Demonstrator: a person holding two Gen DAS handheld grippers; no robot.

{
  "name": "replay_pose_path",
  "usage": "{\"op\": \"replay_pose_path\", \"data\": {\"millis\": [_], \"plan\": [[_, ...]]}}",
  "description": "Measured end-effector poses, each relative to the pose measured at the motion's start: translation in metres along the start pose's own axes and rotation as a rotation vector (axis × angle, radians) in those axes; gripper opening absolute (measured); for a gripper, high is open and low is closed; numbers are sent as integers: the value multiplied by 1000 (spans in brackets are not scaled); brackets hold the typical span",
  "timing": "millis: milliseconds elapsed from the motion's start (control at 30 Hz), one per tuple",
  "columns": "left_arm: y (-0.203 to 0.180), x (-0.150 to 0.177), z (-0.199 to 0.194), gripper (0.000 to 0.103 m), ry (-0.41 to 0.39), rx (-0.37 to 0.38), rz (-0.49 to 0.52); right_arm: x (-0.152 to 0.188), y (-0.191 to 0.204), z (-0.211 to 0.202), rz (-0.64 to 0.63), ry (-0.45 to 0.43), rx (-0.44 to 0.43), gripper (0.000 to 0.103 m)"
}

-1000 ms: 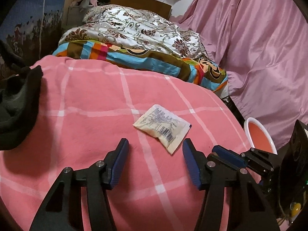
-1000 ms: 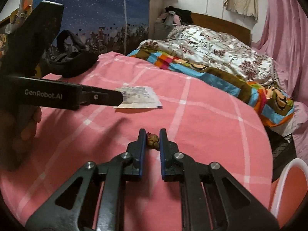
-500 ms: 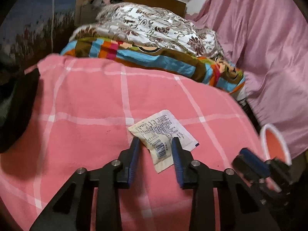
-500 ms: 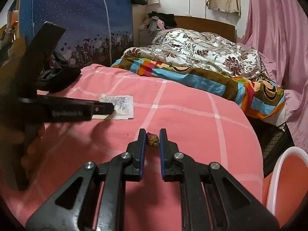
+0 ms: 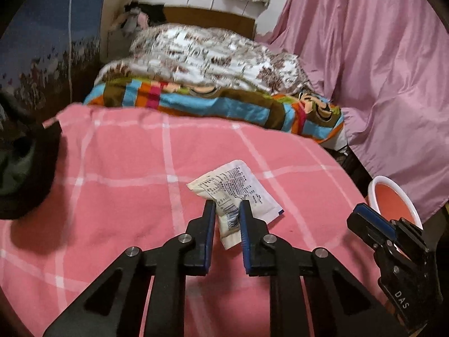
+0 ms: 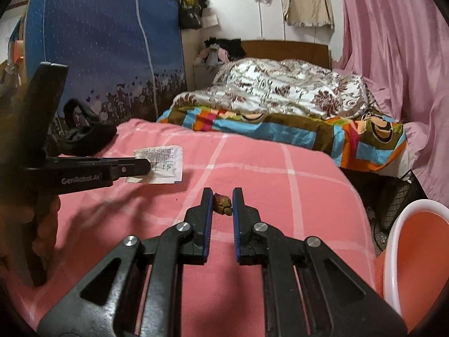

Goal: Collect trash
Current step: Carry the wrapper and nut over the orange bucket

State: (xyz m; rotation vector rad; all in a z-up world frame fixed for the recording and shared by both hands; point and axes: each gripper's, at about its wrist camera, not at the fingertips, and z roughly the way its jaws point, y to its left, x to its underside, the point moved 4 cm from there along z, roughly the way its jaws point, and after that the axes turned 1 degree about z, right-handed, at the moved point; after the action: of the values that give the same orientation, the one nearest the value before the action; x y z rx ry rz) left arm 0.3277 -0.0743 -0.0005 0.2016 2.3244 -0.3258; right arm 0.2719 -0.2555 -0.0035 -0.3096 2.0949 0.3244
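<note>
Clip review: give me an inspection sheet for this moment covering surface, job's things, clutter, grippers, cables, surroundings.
Surface: pink checked blanket over the bed, lightly wrinkled.
Job's things: white printed sachet on the blanket, its near end between the left gripper's fingers; small brown scrap between the right gripper's fingers; orange bin with white rim beside the bed.
Clutter: black garment at the blanket's far left edge.
Grippers: left gripper shut on the sachet; right gripper shut on the scrap.
Cables: nothing seen.
Surroundings: floral quilt on a striped blanket; pink drape; blue fabric wardrobe; wooden headboard.
</note>
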Motion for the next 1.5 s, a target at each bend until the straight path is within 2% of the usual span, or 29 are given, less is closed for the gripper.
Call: {"op": "replay_pose_path", "data": {"millis": [367, 500, 800, 933, 1100, 1300, 1500], "plan": [[-55, -2, -49, 14, -191, 2, 150, -16, -27, -73, 39, -270, 92, 44], [-77, -4, -66, 14, -261, 29, 186, -19, -38, -100, 45, -355, 132, 44], [-140, -5, -94, 14, -409, 128, 280, -16, -63, -158, 31, -508, 288, 44], [-169, -3, -98, 14, -443, 179, 326, -8, -76, -175, 38, -534, 345, 44], [-207, -1, -92, 14, -460, 254, 365, 5, -103, -191, 62, -520, 429, 44], [-245, 2, -74, 14, -441, 335, 388, 22, -137, -206, 106, -497, 515, 44], [-278, 9, -59, 14, -414, 388, 418, 34, -157, -218, 148, -489, 559, 44]]}}
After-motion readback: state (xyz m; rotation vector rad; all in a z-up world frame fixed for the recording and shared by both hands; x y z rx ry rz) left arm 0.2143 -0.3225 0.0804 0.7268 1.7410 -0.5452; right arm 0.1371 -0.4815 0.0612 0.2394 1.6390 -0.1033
